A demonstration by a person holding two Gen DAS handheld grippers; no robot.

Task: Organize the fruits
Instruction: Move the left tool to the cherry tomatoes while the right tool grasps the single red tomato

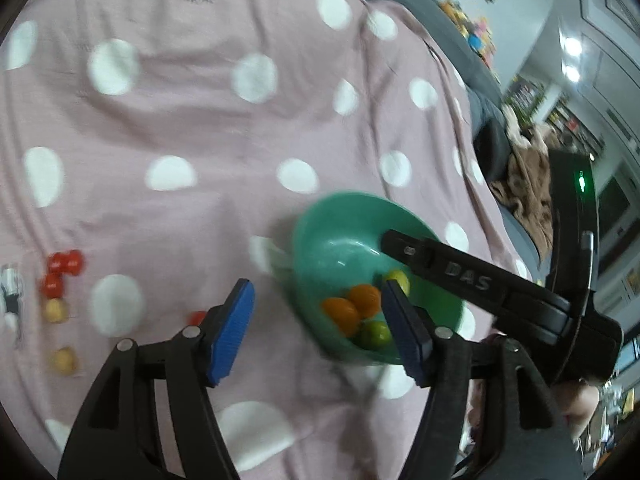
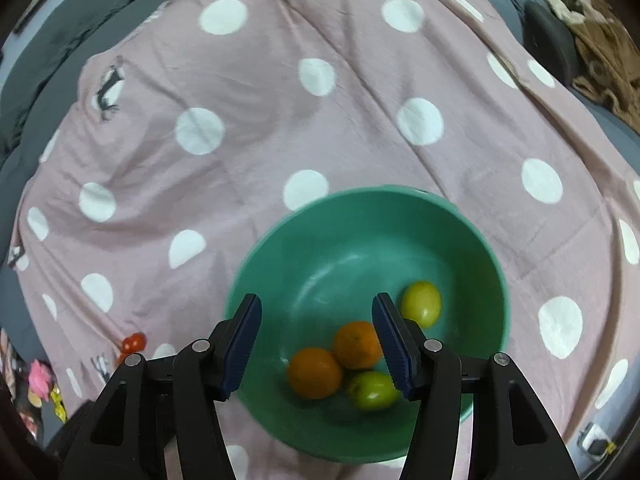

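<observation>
Fruits (image 2: 356,364): two orange, one green, one yellow, in teal bowl (image 2: 360,216); both tongs released, empty.

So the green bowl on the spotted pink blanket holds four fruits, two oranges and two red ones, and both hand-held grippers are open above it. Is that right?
Nearly. The green bowl holds two oranges, but the other two are not red: one is a green fruit and one a yellow fruit, as the right wrist view shows. The red fruits lie out on the blanket. Both grippers are open, nothing between them.
</observation>
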